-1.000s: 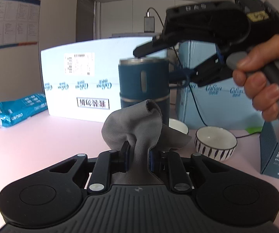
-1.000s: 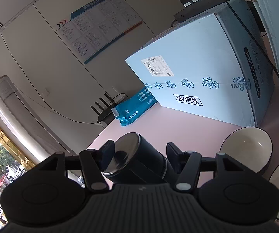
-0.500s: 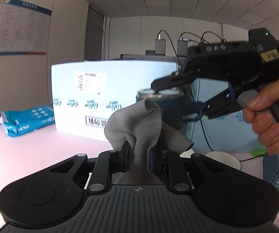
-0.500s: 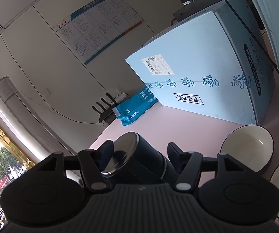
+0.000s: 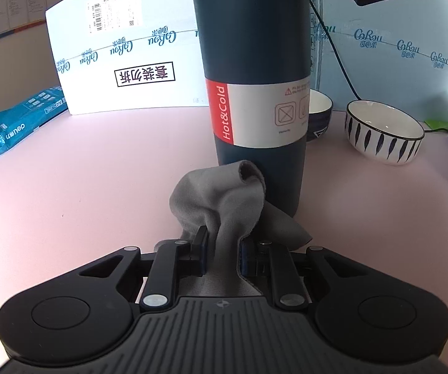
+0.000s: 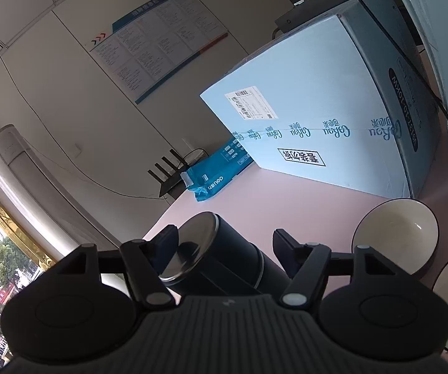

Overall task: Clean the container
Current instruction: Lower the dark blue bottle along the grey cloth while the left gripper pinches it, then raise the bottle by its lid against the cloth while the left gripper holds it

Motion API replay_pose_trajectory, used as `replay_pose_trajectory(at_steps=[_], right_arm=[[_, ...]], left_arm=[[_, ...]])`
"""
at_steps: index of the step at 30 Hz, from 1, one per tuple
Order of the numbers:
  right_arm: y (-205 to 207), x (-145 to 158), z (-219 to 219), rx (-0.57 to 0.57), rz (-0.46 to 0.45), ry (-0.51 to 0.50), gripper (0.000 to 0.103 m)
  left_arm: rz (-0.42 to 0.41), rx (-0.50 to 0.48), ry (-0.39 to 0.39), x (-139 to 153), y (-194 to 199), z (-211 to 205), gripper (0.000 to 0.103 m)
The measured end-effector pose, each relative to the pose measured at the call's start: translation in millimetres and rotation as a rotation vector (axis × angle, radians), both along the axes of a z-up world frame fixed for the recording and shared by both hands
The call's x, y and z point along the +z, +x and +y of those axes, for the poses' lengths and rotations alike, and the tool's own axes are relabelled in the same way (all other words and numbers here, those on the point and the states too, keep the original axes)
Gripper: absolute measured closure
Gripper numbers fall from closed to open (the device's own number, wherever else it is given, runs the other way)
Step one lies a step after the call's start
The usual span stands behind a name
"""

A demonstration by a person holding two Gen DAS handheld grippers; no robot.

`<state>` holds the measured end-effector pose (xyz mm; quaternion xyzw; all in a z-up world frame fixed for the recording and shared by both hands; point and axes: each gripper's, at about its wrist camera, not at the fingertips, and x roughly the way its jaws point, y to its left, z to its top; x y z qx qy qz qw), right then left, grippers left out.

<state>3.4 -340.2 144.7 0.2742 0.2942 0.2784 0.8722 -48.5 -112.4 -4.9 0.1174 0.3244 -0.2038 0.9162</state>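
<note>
1 flask (image 5: 255, 71), 1 cloth (image 5: 221, 199), 2 bowls (image 5: 383, 131)

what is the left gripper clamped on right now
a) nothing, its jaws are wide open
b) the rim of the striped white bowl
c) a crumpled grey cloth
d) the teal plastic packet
c: in the left wrist view the left gripper has its jaws pinched on the crumpled grey cloth, which bunches up just in front of the tall dark blue flask.
</note>
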Motion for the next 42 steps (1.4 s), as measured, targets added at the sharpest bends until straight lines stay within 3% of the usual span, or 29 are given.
replay_pose_trajectory(at_steps=[4,17,23,32,38,42], right_arm=[[0.1,-0.7,-2.1,-0.006,-0.001,0.0,0.034],[2.1,-5.9,-8.6,-0.014,0.003,0.009,0.031],[2.1,-6.7,-9.1,-0.01,0.009,0.015,0.029],[4.1,-6.8,-8.5,-0.017,0.012,0.021,0.029],[4.6,-7.3,-7.2,-0.01,0.013,0.023,0.027],[4.0,-7.8,-8.0,-0.006,0.014,0.026,0.026]], left_arm=[[-0.017,-0.005,-0.084,14.6,-5.5,7.5,0.087],[-0.316,-0.078,-0.269,108.8,-62.7,5.3,0.087],[-0.386,-0.133,-0.299,120.9,-72.6,-3.5,0.087],[-0.234,-0.143,-0.221,78.8,-49.5,-17.2,0.086],[-0.074,-0.128,-0.153,38.1,-36.1,-21.0,0.086],[0.041,-0.086,-0.06,12.6,-25.3,-22.1,0.086]])
